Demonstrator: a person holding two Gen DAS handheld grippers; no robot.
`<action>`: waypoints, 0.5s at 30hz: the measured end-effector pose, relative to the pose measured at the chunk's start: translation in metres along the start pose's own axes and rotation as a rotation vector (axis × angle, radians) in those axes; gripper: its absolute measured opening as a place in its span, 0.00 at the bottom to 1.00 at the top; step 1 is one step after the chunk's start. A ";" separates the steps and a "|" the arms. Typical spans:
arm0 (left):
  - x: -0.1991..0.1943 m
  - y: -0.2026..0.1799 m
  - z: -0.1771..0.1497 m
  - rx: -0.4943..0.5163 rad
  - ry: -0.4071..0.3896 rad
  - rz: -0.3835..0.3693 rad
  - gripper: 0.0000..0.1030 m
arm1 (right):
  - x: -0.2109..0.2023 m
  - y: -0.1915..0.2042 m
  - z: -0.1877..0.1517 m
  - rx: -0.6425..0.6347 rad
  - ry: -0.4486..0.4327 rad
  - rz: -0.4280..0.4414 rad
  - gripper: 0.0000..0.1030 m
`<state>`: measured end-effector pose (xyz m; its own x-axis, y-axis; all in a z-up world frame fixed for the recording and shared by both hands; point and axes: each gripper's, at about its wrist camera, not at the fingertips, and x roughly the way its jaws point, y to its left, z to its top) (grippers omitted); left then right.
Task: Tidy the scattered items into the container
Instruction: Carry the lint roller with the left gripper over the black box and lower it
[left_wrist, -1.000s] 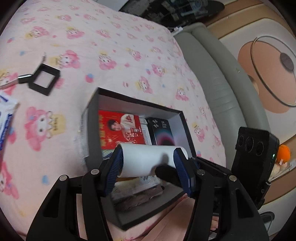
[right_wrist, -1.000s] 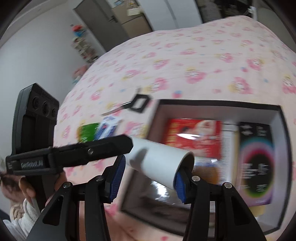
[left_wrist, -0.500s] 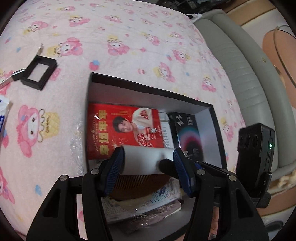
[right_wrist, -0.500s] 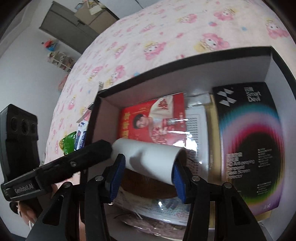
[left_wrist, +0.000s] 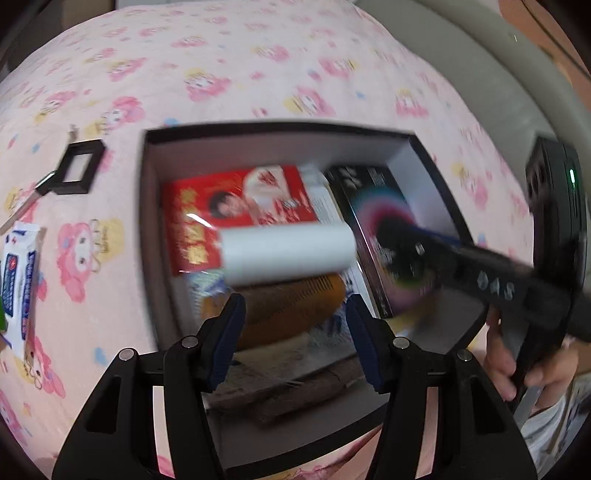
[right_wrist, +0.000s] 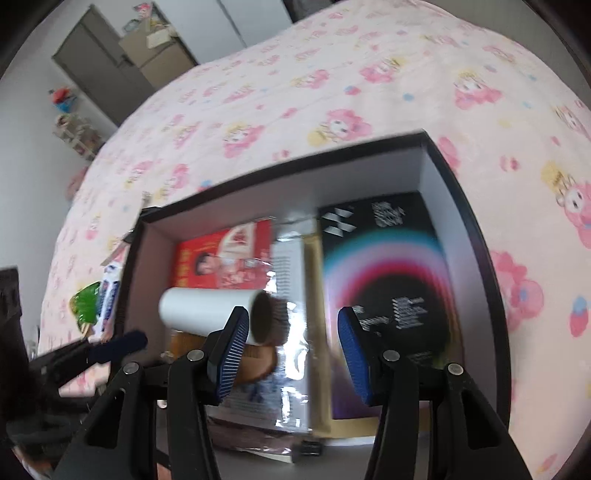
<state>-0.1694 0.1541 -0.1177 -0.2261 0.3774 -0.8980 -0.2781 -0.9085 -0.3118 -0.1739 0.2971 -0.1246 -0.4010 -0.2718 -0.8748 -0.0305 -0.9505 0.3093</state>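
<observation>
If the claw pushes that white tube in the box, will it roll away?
Probably it would roll: the white tube is round and lies on its side. It likely feels light, since its open end looks hollow like cardboard, and a hard squeeze might crush it. The box walls and the packages around it should stop it going far.

Soft daylight, heavy motion blur, fisheye-warped edges, dark corners

Motion blur leaves almost nothing legible. The red packet (left_wrist: 240, 214) in the box (right_wrist: 295, 162) carries gold characters, unreadable. The black rainbow-print carton (right_wrist: 388, 295) bears white lettering and a chevron logo, too smeared to read. The white-and-blue pack (left_wrist: 18, 280) on the bedspread (left_wrist: 258, 66) shows what may be a red cross and blue print
</observation>
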 end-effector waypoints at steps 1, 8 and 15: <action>0.006 -0.004 0.000 0.007 0.016 0.002 0.56 | 0.002 -0.003 0.001 0.012 0.004 -0.023 0.45; 0.038 -0.002 0.013 -0.037 0.085 0.045 0.50 | 0.003 -0.012 0.002 -0.004 -0.014 -0.116 0.45; 0.037 0.032 0.037 -0.152 0.042 0.047 0.44 | 0.015 -0.013 0.004 0.025 0.022 -0.040 0.45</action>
<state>-0.2206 0.1457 -0.1493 -0.1950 0.3292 -0.9239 -0.1235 -0.9427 -0.3099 -0.1835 0.3064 -0.1401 -0.3785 -0.2367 -0.8948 -0.0694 -0.9568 0.2825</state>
